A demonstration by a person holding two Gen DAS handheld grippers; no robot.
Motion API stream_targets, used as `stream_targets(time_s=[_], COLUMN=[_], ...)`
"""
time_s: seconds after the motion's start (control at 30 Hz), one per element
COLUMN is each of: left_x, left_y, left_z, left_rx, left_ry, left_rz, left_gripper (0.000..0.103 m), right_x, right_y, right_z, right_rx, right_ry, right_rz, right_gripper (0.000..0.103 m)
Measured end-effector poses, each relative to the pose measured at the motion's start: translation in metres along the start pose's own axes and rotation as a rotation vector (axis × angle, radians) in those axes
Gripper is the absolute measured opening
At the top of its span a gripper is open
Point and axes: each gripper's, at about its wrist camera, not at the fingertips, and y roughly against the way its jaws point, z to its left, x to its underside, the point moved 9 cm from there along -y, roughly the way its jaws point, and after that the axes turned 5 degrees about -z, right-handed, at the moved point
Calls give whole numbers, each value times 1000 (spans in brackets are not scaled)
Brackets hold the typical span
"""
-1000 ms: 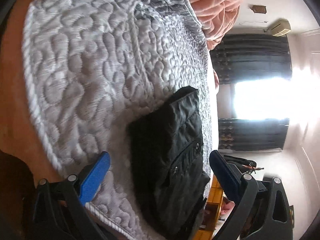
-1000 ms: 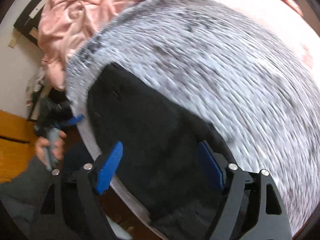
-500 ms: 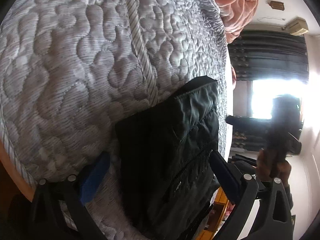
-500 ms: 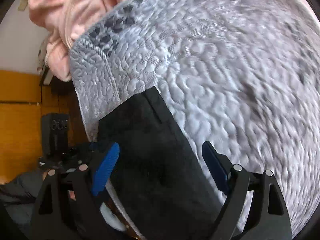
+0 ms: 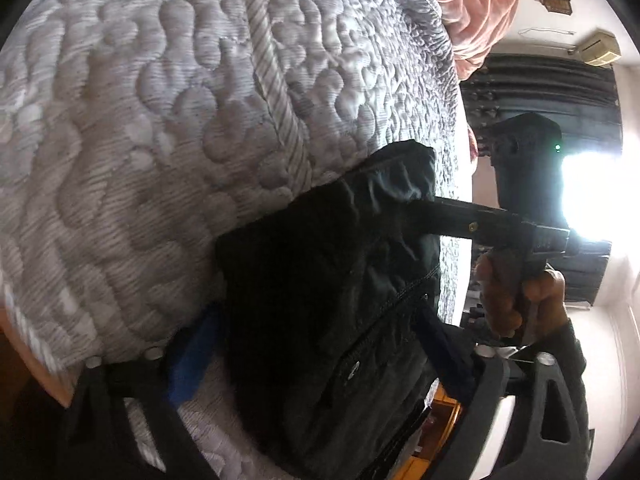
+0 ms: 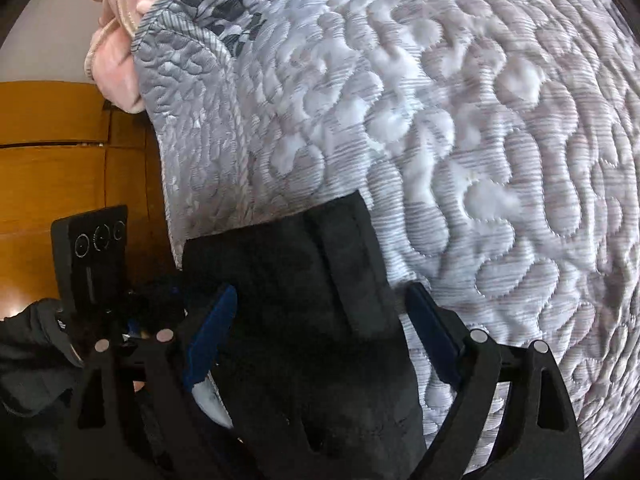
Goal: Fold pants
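Note:
Black pants lie folded in a bundle at the edge of a grey quilted bedspread. My left gripper is open, its blue pads on either side of the bundle, close over it. In the right wrist view the same pants lie between the open blue pads of my right gripper. The right gripper also shows in the left wrist view, reaching onto the far end of the pants. Neither pair of jaws is closed on the cloth.
A pink blanket is bunched at the head of the bed, also in the right wrist view. Orange wooden furniture stands beside the bed. Dark curtains and a bright window are behind.
Both grippers have moved in closer to the pants. The right gripper has come into the left wrist view and reached over the far end of the bundle.

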Motion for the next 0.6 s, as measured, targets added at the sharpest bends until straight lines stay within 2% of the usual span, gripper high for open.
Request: stream_targets(time_s=[0.03,0.07,0.17,0.27,0.3,0.37,0.6], left_x=[0,0,0,2,3,5,10], left_y=[2,4,4,14,17,23,42], left_z=[0,1,7,12,11,6,-29], left_rx=[-10,-14,-27,-20,-15,4,38], left_ry=[-1,-1,9,10,2,-20,-109], left_rz=[3,0,-13,-30,-37,-52,-73], left_gripper=[71,69,59,46,44,38,33], right_x=[-1,-2,-1,-1,2,6,24], right_y=[4,7,4,5,10,22,61], right_z=[5,10,7,6,5,8,33], right_rx=[-22,-43,-16,-10,-15,-24,50], right_ry=[9,15,17,-3,-8,-12,28], right_rz=[-7,-15,-2,-18,-24,-40,-86], right_gripper=[77,76,64,45,34,31,28])
